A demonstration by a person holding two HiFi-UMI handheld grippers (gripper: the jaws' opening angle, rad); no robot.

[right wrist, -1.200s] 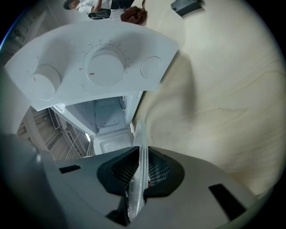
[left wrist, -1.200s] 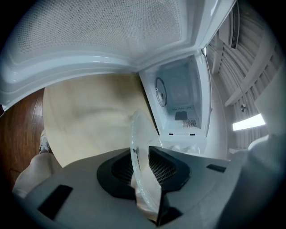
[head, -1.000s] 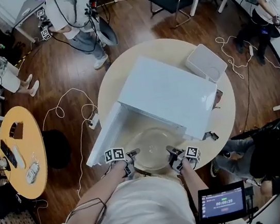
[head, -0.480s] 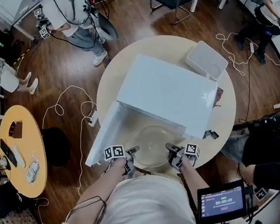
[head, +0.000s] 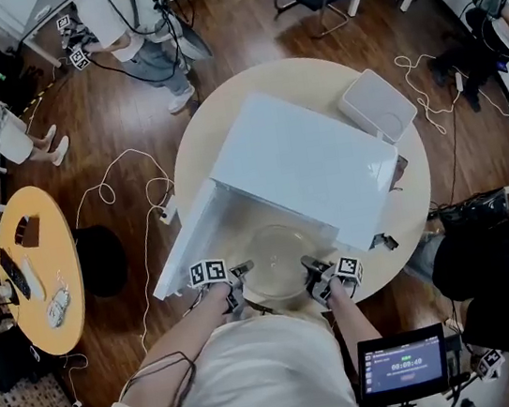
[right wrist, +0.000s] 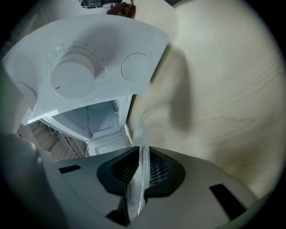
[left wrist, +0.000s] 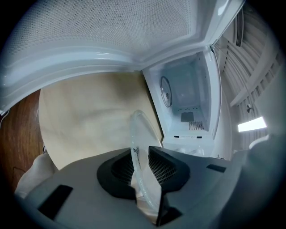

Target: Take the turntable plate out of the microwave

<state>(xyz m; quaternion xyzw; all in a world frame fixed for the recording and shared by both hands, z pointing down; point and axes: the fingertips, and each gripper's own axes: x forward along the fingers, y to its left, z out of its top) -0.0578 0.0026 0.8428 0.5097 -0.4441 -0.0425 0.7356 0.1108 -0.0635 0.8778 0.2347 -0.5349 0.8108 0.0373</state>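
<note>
The microwave door (head: 184,241) stands swung open at the left, over the round bench (head: 223,122). Just right of it, the left gripper (head: 240,281) has its fingers (left wrist: 166,169) pinching the left rim of the clear glass plate (head: 278,259). In the left gripper view the glass edge runs between the two black fingers and both press on it. The plate is carried between the two grippers in front of the microwave's mouth, above the near edge of the bench and outside the white cavity (left wrist: 187,103). The right gripper (head: 316,280) is clamped on the plate's right rim, its fingers nearly together with only the thin glass between them. Behind the plate stands the white microwave (head: 310,166), and its round dial (right wrist: 73,76) shows in the right gripper view. Further right a white lidded box (head: 374,110) sits on the bench behind the microwave. A small lit screen (head: 402,367) is at the lower right.
</note>
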